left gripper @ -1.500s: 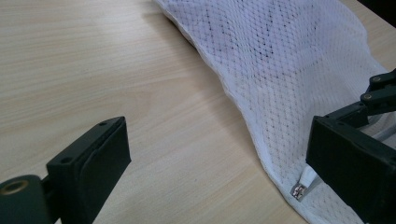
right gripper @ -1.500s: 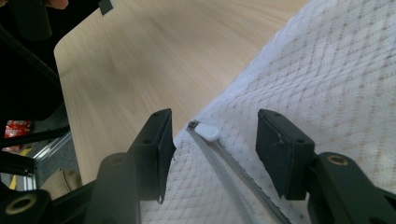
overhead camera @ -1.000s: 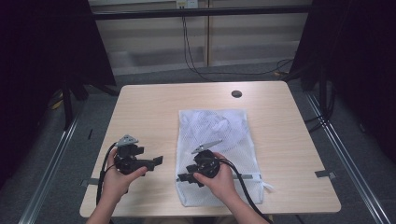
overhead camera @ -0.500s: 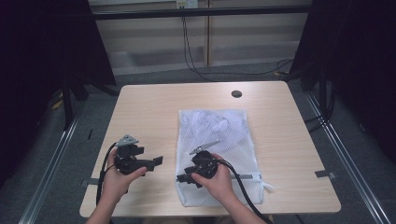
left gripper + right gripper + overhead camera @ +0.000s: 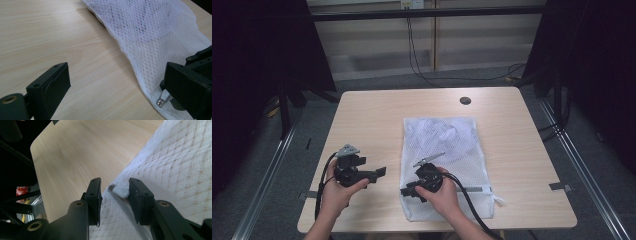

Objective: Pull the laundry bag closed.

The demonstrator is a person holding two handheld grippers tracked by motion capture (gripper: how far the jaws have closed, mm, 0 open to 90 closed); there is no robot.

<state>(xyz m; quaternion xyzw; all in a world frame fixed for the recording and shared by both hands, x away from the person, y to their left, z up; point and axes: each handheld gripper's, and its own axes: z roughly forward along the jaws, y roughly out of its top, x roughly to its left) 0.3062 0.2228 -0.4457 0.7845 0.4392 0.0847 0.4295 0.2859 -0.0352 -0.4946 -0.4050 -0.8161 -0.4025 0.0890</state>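
Table: light wood top (image 5: 377,120), dark room around, round black grommet (image 5: 465,100) at far edge.
Left gripper (image 5: 381,172): in my left hand (image 5: 337,192) over bare wood at the near left, jaws spread wide, nothing held; aimed right toward the bag.
Mesh bag (image 5: 447,145): white laundry bag lying flat right of centre, crumpled white cloth inside at its far end.
Zipper pull (image 5: 120,191): small white tab on the bag's near left edge.
Right gripper (image 5: 113,195): in my right hand (image 5: 444,195) on the bag's near left corner, jaws partly apart, tab sat between them beside one pad, not clamped.
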